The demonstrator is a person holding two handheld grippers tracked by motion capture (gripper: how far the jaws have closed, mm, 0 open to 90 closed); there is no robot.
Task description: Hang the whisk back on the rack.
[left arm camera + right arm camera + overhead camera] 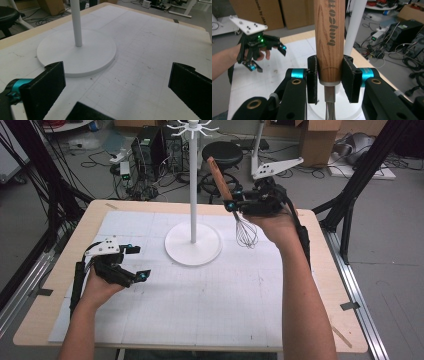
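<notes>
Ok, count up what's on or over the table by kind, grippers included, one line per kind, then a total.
Grippers: 2, the left gripper with jaws open, the right gripper shut on the whisk
Whisks: 1, the wooden-handled whisk
Stands: 1, the white stand
Mats: 1, the white gridded mat
Total: 5

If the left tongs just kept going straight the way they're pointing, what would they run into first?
Most likely the white stand's round base: in the left gripper view it lies ahead of the open left tongs, a bit left of centre. Depth is unclear, so they might graze its right edge.
</notes>
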